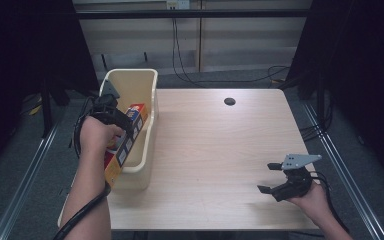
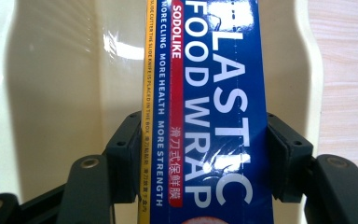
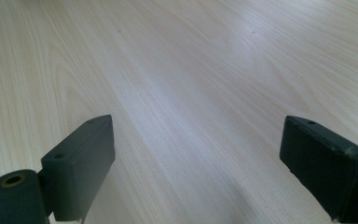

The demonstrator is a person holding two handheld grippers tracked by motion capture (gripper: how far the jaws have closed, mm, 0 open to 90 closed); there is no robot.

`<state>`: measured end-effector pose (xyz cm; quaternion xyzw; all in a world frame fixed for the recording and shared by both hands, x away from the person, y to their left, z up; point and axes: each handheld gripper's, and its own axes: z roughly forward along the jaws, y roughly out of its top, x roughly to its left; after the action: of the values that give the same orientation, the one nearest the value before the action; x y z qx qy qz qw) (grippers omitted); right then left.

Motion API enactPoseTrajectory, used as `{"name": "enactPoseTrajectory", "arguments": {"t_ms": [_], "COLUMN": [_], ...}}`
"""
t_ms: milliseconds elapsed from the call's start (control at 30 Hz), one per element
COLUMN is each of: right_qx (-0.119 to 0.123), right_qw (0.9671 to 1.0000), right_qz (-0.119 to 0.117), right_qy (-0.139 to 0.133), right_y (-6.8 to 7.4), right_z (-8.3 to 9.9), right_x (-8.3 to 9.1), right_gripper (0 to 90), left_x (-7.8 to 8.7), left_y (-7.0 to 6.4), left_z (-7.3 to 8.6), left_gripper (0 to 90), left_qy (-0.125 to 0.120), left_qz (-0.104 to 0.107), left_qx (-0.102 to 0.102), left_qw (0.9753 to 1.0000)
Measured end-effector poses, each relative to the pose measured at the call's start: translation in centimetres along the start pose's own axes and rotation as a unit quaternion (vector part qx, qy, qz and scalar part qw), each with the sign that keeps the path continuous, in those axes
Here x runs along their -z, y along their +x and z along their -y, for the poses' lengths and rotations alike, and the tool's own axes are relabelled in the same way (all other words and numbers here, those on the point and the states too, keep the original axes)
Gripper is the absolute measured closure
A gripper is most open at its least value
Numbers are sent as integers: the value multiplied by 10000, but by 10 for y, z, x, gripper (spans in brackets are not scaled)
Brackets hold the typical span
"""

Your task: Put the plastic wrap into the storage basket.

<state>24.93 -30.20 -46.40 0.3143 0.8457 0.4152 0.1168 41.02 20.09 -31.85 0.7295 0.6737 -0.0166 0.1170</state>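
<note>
Left claw [image 2: 205,158] clamps the wrap box [image 2: 205,93], tilted over the bin [image 1: 145,80], probably resting on its near rim. Right claw [image 1: 275,177] idles agape above the worktop [image 1: 220,150]. Next: lower, then release.

blue-and-yellow wrap box [image 2: 205,116], cream bin [image 1: 145,85], black jaws

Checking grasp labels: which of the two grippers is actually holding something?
The left gripper: its jaws clamp the blue plastic wrap box over the cream bin. The right gripper is open over the bare table.
</note>
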Motion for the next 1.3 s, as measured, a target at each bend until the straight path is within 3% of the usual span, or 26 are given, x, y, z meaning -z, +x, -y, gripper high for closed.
{"name": "enactPoseTrajectory", "arguments": {"t_ms": [367, 800, 1300], "right_qx": [-6, -3, -30], "right_qw": [10000, 10000, 10000], "right_qz": [-34, -46, -73], "right_qy": [31, 35, 43], "right_y": [0, 0, 0], "right_z": [0, 0, 1], "right_x": [-1, -1, -1], "right_gripper": [102, 102, 102], "left_x": [-4, -10, -16], "left_y": [1, 1, 2], "left_z": [-1, -2, -3], "left_gripper": [402, 399, 391], "left_qy": [51, 152, 260], "left_qz": [33, -74, 7], "left_qx": [23, -59, 21], "left_qw": [10000, 9998, 9997]}}
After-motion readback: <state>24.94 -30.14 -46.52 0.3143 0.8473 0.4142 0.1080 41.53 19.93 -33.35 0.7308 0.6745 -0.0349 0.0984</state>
